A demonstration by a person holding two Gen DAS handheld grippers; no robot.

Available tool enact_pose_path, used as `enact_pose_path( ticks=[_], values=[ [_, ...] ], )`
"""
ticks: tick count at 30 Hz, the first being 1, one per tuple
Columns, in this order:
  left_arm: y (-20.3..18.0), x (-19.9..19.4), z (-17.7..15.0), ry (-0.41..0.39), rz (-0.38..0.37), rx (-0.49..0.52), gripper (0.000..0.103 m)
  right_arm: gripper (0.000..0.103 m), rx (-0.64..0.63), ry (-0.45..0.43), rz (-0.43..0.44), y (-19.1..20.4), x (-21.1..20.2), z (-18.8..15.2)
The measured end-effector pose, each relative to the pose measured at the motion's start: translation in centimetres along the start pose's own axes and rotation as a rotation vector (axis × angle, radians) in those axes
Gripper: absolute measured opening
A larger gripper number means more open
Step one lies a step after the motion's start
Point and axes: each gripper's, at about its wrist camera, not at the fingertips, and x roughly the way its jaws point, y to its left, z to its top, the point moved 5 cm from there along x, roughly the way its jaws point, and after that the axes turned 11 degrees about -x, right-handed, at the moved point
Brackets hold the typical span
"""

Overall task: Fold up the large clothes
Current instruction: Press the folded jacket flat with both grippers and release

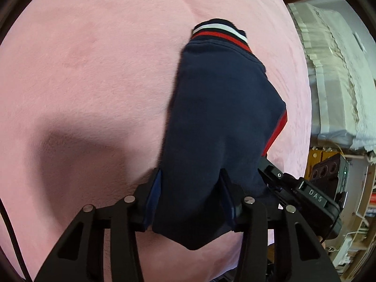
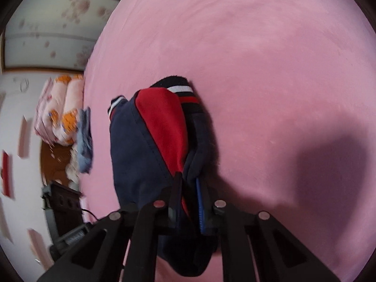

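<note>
Pink bedspread (image 1: 82, 70) fills both views, flat and bare, so it's my folding surface. Over it hangs the navy garment (image 1: 211, 117), red panel and striped rib cuffs (image 1: 221, 31) at the far end; it looks lifted off the bed at my end, with the far end down near or on the spread, can't say which. Bulky fleece, probably a sweatshirt or joggers, so I judge it needs both grips to stay squared while I carry an edge over for a fold. Left tongs (image 1: 191, 188) are closed on a thick bunch of navy cloth, fingers fairly far apart because of the wad between them. Right tongs (image 2: 189, 196) are pinched narrow on the seam where the red panel (image 2: 162, 127) meets navy, blue pad showing beside the fabric. In the left view the right tool sits just beside mine, so both grips are on the same end. Fold is in progress, not finished. Off the bed edge: rolled printed bedding (image 2: 61, 112), blurred.
</note>
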Motion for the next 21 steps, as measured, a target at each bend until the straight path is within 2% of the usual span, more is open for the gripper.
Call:
enact_pose_path(
  ticks=[5,6,7,12,15,16,17,20,21],
  values=[
    [-1.5,0.8,-0.4,-0.009,0.044,0.062,0.046,0.006,-0.053,0.009,-0.116,-1.4,-0.7,-0.5],
    [-2.0,1.0,-0.4,-0.011,0.055,0.071,0.046,0.006,-0.058,0.017,-0.175,-2.1,-0.8,-0.7],
    [-2.1,1.1,-0.4,-0.012,0.058,0.076,0.046,0.006,-0.068,0.019,-0.195,-2.4,-0.8,-1.0],
    [-3.2,-0.1,-0.5,-0.044,0.076,0.142,0.046,0.009,-0.069,-0.016,-0.113,-1.6,-1.7,-1.1],
    [-3.7,-1.8,-0.8,-0.079,0.134,0.230,0.047,0.011,-0.031,-0.052,-0.034,-1.7,-3.0,-0.9],
    [-3.9,-2.1,-0.8,-0.083,0.146,0.243,0.052,0.011,-0.028,-0.061,-0.019,-1.6,-3.4,-0.9],
    [-4.2,-2.5,-0.7,-0.085,0.158,0.259,0.057,0.015,-0.031,-0.066,-0.012,-1.5,-3.8,-0.9],
    [-4.2,-3.7,-0.4,-0.089,0.147,0.251,0.060,0.038,-0.025,-0.051,0.007,-1.5,-4.3,-0.8],
    [-4.0,-4.0,-0.3,-0.089,0.146,0.240,0.061,0.039,-0.019,-0.048,0.021,-1.6,-4.4,-0.8]
  ],
)
